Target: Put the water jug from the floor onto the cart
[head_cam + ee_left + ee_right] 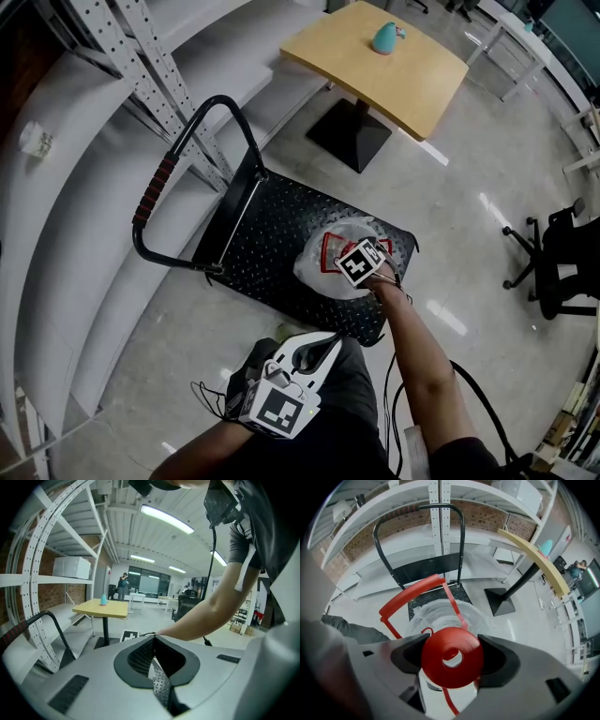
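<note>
Red plastic fills the right gripper view: the jug's cap point(451, 657) sits squarely between the fingers, which are clamped on it from both sides. From above, the right gripper point(361, 264) is down on top of the jug point(328, 258), and the jug stands over the black studded deck of the cart point(272, 234), towards the near corner, well away from the cart's handle point(155, 192). I can't tell whether its base is resting on the deck or hanging just clear of it.

The left gripper point(323, 349) hangs back by the person's legs, fingers pressed together on nothing, taking no share of the load.

As for handling, that's a big clear-walled jug, stiff plastic, and if it's full it will be heavy and inclined to swing under a one-point hold. The cap looks smooth and round, a poor place to carry from, I'd say: the pads could slide off its rim, or the cap itself could give. The thin red bail point(410, 590) standing up behind the cap looks the surer hold, though narrow. A second grip low on the body would steady it, but the wall looks slippery.
</note>
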{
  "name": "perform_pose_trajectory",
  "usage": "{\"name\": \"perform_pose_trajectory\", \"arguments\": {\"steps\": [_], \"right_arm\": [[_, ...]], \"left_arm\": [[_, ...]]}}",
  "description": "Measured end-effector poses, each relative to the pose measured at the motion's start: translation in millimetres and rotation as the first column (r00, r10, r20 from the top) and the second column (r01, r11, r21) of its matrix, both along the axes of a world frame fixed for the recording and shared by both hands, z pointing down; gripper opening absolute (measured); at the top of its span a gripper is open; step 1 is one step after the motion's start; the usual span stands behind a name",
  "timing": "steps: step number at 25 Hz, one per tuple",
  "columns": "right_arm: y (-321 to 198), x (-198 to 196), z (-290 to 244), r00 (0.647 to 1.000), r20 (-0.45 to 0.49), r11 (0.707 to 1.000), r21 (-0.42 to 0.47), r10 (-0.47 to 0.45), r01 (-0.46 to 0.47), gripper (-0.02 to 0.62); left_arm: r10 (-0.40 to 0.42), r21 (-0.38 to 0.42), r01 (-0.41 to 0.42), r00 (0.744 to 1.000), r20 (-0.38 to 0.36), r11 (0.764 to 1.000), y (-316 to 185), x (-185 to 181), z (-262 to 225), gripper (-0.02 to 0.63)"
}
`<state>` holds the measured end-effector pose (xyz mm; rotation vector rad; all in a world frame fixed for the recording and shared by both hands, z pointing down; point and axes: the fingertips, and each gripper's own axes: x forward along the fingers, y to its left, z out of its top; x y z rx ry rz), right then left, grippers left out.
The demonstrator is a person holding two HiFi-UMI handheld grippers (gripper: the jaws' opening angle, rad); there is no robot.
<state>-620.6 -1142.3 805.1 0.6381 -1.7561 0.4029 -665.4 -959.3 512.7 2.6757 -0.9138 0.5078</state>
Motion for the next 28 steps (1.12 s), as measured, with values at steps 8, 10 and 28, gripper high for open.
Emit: {"name": "perform_pose_trajectory", "arguments": {"steps": [8, 10, 28], "right_arm": [[16, 10, -10, 0.999, -0.054, 0.999, 0.035, 0.011, -0.009, 0.293], [15, 13, -22, 0.998, -0.056, 0.999, 0.053, 0.008, -0.005, 0.292], [195, 36, -273, 0.903, 0.361, 0.939, 0.159, 0.232, -0.305, 0.164]], "left_arm": [[0.016, 0.017, -0.015, 1.0, -0.004, 1.0, 5, -3, -15, 0.005], [0.021, 0.012, -0.021, 1.0, -0.009, 1.0, 7, -3, -26, 0.005], [0.156, 0.139, -0.145, 0.985, -0.072, 0.98, 96, 68, -147, 0.003]]}}
